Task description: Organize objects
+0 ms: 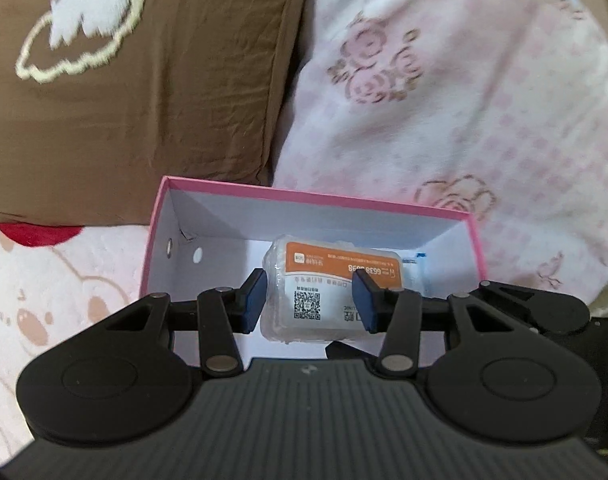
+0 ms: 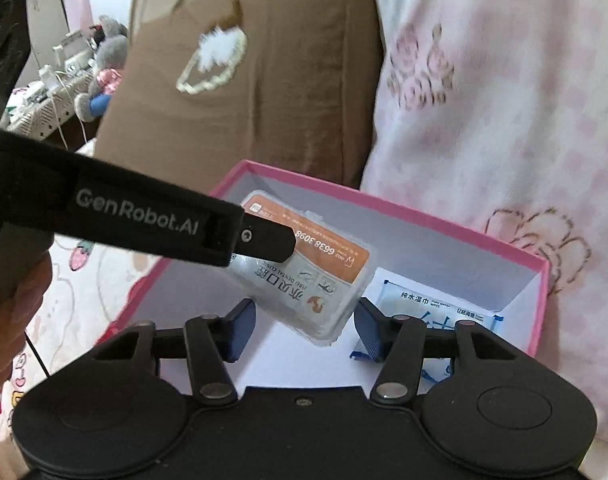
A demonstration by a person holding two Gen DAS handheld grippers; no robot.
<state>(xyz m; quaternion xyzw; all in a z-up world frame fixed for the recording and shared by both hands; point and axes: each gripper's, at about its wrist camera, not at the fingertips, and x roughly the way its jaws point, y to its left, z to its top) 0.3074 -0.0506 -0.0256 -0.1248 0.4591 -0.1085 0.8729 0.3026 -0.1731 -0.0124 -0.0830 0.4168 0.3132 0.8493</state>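
Observation:
A clear plastic case with an orange label (image 1: pixel 324 292) hangs over an open pink box (image 1: pixel 316 197) with a white inside. My left gripper (image 1: pixel 310 300) is shut on the case, one blue pad on each side. In the right wrist view the left gripper's finger (image 2: pixel 267 240) reaches in from the left with the case (image 2: pixel 304 276) above the pink box (image 2: pixel 424 216). My right gripper (image 2: pixel 304 328) is just below it, open; the case's lower corner sits between its pads, which do not press on it. A blue-and-white wet-wipe pack (image 2: pixel 424 306) lies in the box.
The box rests on a bed with a bear-print sheet (image 1: pixel 43 300). A brown pillow (image 1: pixel 143 100) and a pink floral quilt (image 1: pixel 464 100) rise right behind it. A hand (image 2: pixel 7 320) shows at the left edge. A cluttered table (image 2: pixel 43 92) stands far left.

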